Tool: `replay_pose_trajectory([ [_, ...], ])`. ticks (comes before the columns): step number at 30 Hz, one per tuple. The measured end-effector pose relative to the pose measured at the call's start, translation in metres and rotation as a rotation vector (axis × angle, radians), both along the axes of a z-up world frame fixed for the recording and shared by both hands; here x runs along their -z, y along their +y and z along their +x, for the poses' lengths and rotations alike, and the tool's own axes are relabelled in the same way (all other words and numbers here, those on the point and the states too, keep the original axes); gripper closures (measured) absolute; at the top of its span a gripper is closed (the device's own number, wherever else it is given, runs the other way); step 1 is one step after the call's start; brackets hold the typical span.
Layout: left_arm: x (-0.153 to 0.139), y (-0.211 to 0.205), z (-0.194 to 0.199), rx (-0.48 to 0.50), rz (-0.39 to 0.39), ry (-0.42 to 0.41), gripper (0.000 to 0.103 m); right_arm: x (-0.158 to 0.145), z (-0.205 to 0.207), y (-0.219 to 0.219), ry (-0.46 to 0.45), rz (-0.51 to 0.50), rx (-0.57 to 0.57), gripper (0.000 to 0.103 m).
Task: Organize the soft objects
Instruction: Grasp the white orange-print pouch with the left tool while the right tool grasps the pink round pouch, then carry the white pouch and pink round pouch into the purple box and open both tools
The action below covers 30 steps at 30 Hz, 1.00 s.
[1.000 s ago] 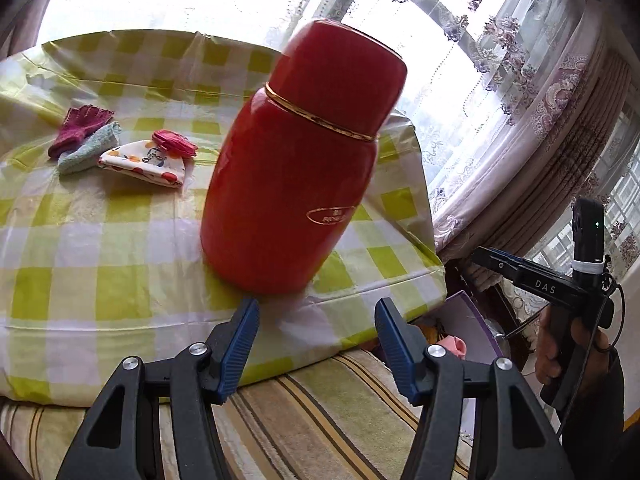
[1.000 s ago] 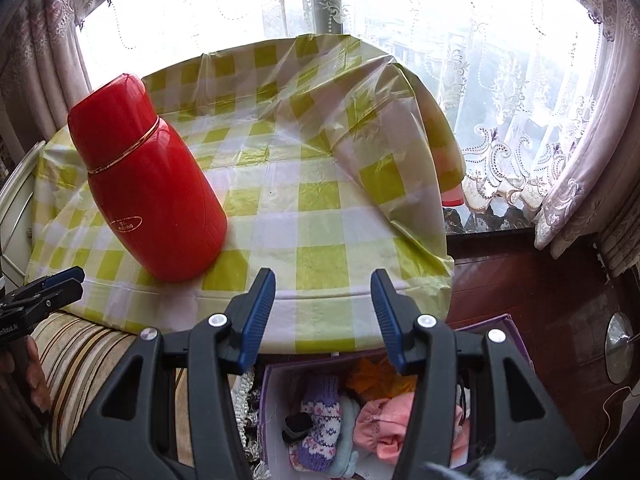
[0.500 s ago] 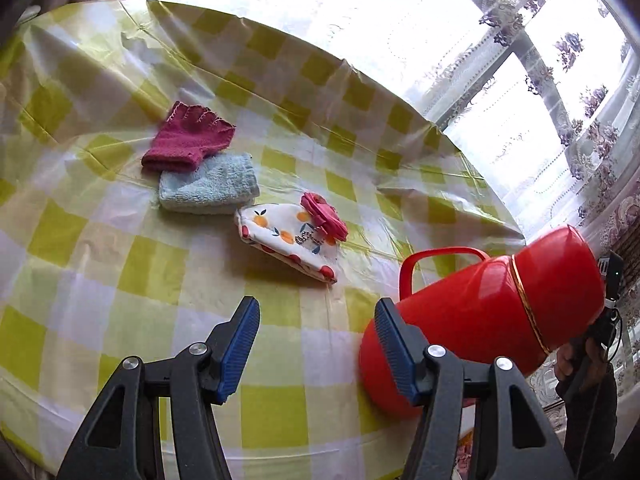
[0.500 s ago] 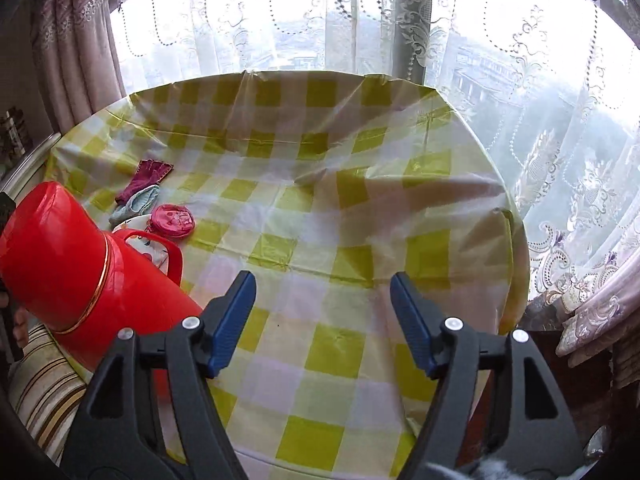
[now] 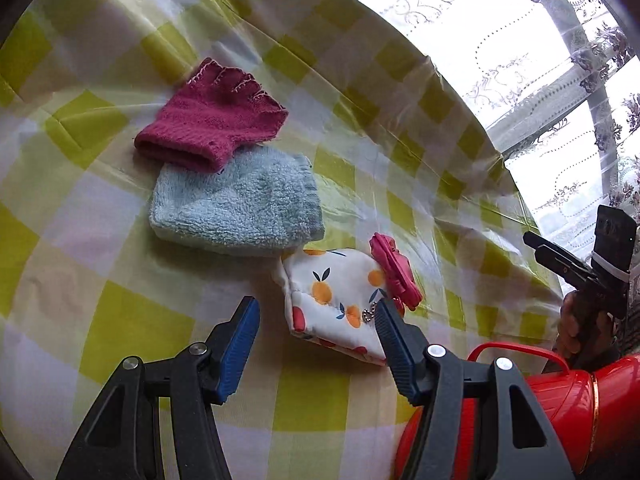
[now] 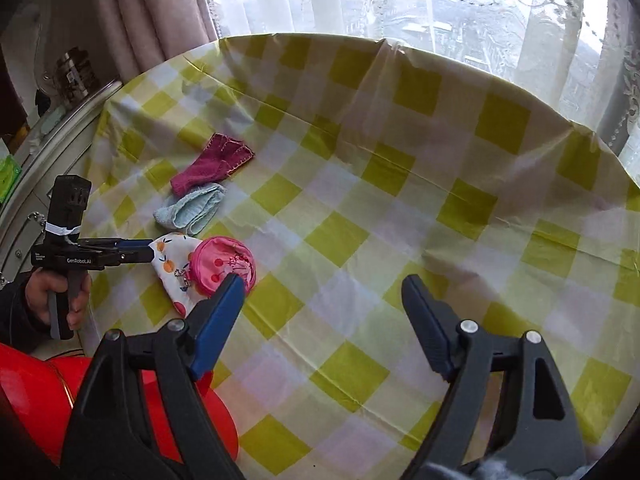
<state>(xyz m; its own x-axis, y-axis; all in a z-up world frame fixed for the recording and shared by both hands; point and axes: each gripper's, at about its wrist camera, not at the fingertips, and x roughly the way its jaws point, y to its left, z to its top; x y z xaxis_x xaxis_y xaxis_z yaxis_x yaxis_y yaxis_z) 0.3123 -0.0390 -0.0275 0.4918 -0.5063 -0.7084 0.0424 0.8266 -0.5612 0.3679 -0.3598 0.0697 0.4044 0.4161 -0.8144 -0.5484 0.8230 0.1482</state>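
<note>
Several soft things lie in a row on the checked tablecloth: a magenta knit glove [image 5: 212, 124] [image 6: 214, 162], a light blue towel mitt [image 5: 236, 208] [image 6: 190, 210], a white orange-print pouch [image 5: 336, 300] [image 6: 172, 268] and a pink round purse [image 5: 394, 272] [image 6: 224, 266] resting on the pouch. My left gripper [image 5: 316, 338] [image 6: 150, 254] is open, its jaws either side of the pouch's near edge. My right gripper [image 6: 320, 322] is open and empty over bare cloth, right of the purse.
A red thermos [image 5: 560, 412] [image 6: 48, 396] lies on its side at the near table edge, close to both grippers. The yellow-green checked tablecloth [image 6: 400, 184] is wrinkled. Lace curtains and a window stand behind; a white cabinet [image 6: 44, 152] stands to the left.
Both grippers have swung up from the table edge and the box on the floor to over the tabletop. The left one has closed in on the pouch. The right jaws have opened wider.
</note>
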Motion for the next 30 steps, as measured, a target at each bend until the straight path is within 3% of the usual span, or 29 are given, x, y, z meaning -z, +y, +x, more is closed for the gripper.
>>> replay_pose_trajectory([
  [7, 0.008, -0.009, 0.012, 0.020, -0.021, -0.012, 0.043, 0.045, 0.027, 0.067, 0.107, -0.028, -0.221, 0.020],
  [16, 0.018, -0.016, 0.016, 0.047, -0.040, -0.003, 0.060, 0.084, 0.022, 0.128, 0.204, -0.083, -0.448, 0.020],
  [20, 0.019, -0.017, 0.016, 0.055, -0.037, -0.006, 0.066, 0.104, 0.022, 0.141, 0.227, -0.134, -0.460, 0.020],
  [25, 0.016, -0.019, 0.015, 0.071, -0.021, -0.031, 0.075, 0.116, 0.025, 0.139, 0.271, -0.100, -0.442, 0.024],
  [26, 0.014, -0.020, 0.015, 0.075, -0.016, -0.041, 0.077, 0.115, 0.025, 0.137, 0.259, -0.097, -0.436, 0.030],
  [30, 0.002, -0.024, 0.011, 0.090, 0.003, -0.086, 0.082, 0.108, 0.024, 0.126, 0.224, -0.114, -0.398, 0.031],
])
